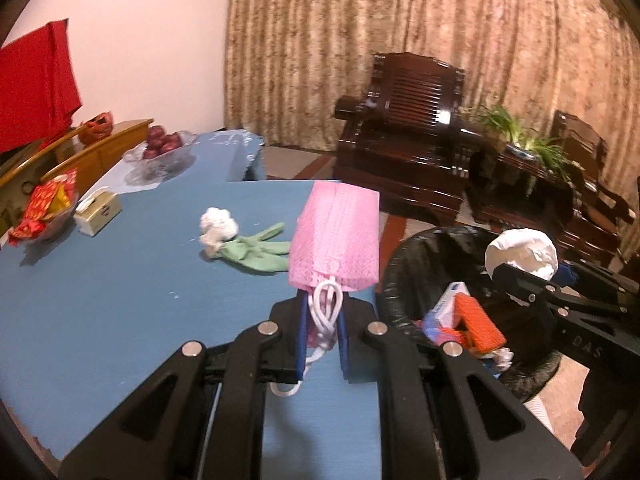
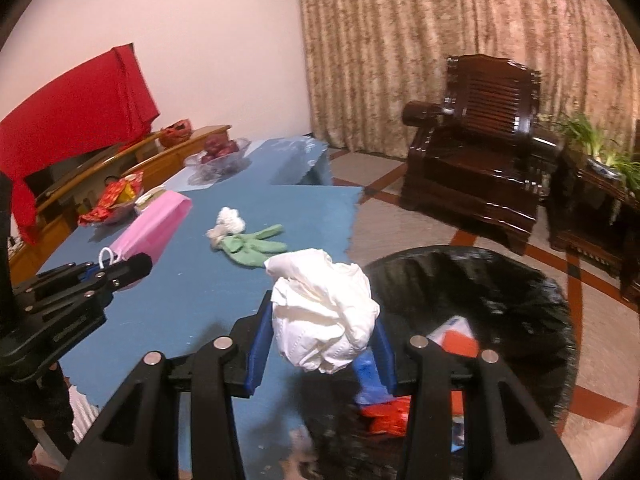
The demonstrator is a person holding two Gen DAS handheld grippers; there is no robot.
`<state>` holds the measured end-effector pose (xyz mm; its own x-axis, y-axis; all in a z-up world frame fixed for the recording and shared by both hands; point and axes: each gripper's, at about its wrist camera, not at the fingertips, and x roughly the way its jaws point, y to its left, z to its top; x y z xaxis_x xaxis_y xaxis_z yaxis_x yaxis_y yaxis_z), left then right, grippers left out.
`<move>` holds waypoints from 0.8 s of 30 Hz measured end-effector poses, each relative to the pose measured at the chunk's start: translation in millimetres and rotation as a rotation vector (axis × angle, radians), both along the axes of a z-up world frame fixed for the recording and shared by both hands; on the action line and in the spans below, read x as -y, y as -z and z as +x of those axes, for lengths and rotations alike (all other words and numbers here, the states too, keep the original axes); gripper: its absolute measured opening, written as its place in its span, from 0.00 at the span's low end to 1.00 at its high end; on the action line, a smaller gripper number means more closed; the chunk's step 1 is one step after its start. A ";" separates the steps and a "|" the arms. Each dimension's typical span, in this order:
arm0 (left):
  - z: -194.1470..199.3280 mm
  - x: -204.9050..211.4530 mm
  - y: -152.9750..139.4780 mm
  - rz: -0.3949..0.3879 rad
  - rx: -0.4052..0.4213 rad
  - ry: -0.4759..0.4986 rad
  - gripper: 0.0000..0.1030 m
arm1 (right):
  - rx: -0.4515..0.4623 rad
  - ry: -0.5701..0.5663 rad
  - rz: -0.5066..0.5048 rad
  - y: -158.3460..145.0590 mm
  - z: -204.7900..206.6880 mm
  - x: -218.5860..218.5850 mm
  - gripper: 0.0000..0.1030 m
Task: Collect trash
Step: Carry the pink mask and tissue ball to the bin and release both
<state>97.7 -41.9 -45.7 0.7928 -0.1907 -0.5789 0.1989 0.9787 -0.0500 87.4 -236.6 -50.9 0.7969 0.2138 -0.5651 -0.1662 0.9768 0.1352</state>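
Left wrist view puts the left gripper [image 1: 322, 320] pinching a pink face mask [image 1: 335, 248] by its white ear loops, jaws nearly together, the mask standing up off the blue fingers [image 1: 303, 328]. It hangs over the edge of the blue table [image 1: 100, 300], just short of the black-lined trash bin [image 1: 404, 256]. Right wrist view shows the right gripper [image 2: 320, 344] clamped half-wide on a crumpled white tissue wad [image 2: 324, 312], which bulges between its pads near the bin's near rim.

Outward from the bin: inside it lie an orange packet [image 1: 478, 320] and other wrappers. On the table beyond the bin's left side, 2 pieces of trash remain, a green glove [image 1: 256, 252] and a small white wad [image 1: 218, 224] touching it. Farther from the bin sit a tissue box [image 1: 98, 210] and a glass fruit bowl [image 1: 160, 156].

Judged from this, the step in hand is carrying 2 items to the bin. The next move calls for bringing each gripper fully over the bin's mouth before letting go; the mask's loops may snag on the fingers.
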 end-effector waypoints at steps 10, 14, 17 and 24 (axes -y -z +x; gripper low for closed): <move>-2.0 56.1 -1.6 0.015 0.018 0.129 0.11 | 0.017 0.109 -0.006 -3.1 -13.5 51.3 0.43; 3.8 75.9 4.3 0.025 0.019 0.174 0.11 | 0.009 0.150 -0.014 0.2 -15.1 71.5 0.43; 11.2 90.0 9.2 0.026 0.011 0.203 0.11 | -0.001 0.174 -0.022 3.7 -13.7 81.8 0.43; 28.9 119.1 22.7 0.047 0.006 0.253 0.11 | -0.025 0.219 -0.039 13.6 -7.2 104.0 0.43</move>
